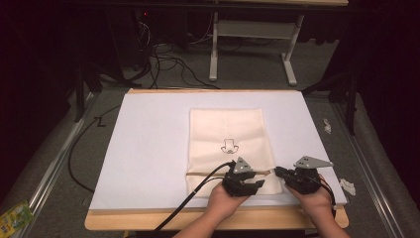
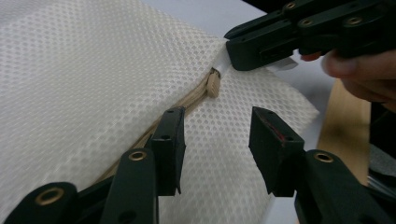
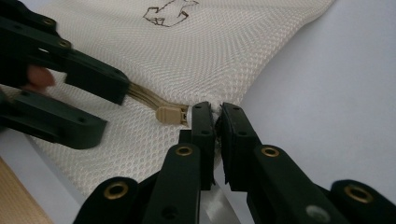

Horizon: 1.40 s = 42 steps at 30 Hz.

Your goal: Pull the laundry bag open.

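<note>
A cream mesh bag (image 1: 228, 129) with a small black print lies flat on the white board (image 1: 148, 148). A tan zipper (image 1: 213, 172) runs across its near end. Its slider (image 2: 214, 84) (image 3: 170, 114) sits at the right end. My left gripper (image 1: 255, 184) (image 2: 217, 126) hovers over the bag's near right corner. Its jaws are open, one on each side of the zipper line, with mesh beneath them. My right gripper (image 1: 277, 172) (image 3: 217, 108) is shut on the bag's edge just beside the slider. The left gripper view shows the right gripper (image 2: 231, 51) pinching a white tab there.
The board rests on a wooden table (image 1: 148, 220) whose front edge is near the person's hands. A black cable (image 1: 188, 198) trails from the left gripper off the front. Beyond the table are a white table frame (image 1: 213, 49) and floor cables.
</note>
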Motion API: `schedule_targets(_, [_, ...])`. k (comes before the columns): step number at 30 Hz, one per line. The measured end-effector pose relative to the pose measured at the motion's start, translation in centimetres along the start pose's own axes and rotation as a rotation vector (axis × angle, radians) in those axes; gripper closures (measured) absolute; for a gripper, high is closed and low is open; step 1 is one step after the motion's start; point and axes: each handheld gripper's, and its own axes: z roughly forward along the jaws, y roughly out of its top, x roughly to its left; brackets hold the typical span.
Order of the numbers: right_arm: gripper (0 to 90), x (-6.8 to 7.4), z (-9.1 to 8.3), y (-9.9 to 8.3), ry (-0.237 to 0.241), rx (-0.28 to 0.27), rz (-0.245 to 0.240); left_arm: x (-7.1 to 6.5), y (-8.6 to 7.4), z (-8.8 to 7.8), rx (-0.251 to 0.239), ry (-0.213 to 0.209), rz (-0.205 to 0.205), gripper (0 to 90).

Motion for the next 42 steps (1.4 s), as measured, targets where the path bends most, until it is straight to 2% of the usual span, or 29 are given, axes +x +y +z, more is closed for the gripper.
schedule_targets(6, [85.9, 0.2, -0.3, 0.2, 0.004, -0.018, -0.001, -0.2, 0.9, 1.6, 0.010, 0.007, -0.020, 64.8])
schedule_targets(12, [85.9, 0.2, -0.4, 0.2, 0.006, -0.031, 0.002, -0.3, 1.2, 1.9, 0.002, 0.025, -0.029, 77.6])
schedule_targets(13, [85.9, 0.2, -0.4, 0.2, 0.005, -0.034, 0.001, -0.3, 1.3, 1.9, -0.011, 0.022, -0.044, 77.6])
schedule_targets(15, [85.8, 0.2, -0.5, 0.3, 0.004, -0.045, -0.003, -0.3, 1.4, 2.0, -0.027, 0.015, -0.058, 83.4])
schedule_targets(22, [85.8, 0.3, -0.7, 0.3, 0.002, -0.056, 0.007, -0.5, 1.6, 1.7, -0.063, 0.012, -0.052, 85.1])
schedule_targets(29, [85.8, 0.4, -0.7, 0.4, 0.001, -0.066, 0.009, -0.5, 1.9, 1.8, -0.069, 0.016, -0.058, 85.0])
schedule_targets(31, [85.8, 0.4, -0.8, 0.4, 0.001, -0.067, 0.009, -0.5, 2.0, 1.8, -0.067, 0.014, -0.038, 86.6])
schedule_targets(34, [85.9, 0.3, -0.7, 0.5, -0.005, -0.066, 0.005, -0.8, 2.1, 1.7, -0.058, 0.039, -0.018, 87.1])
schedule_targets(42, [86.3, 0.4, -0.8, 0.4, -0.010, -0.065, 0.018, -0.5, 2.1, 1.5, -0.059, 0.026, -0.037, 87.4])
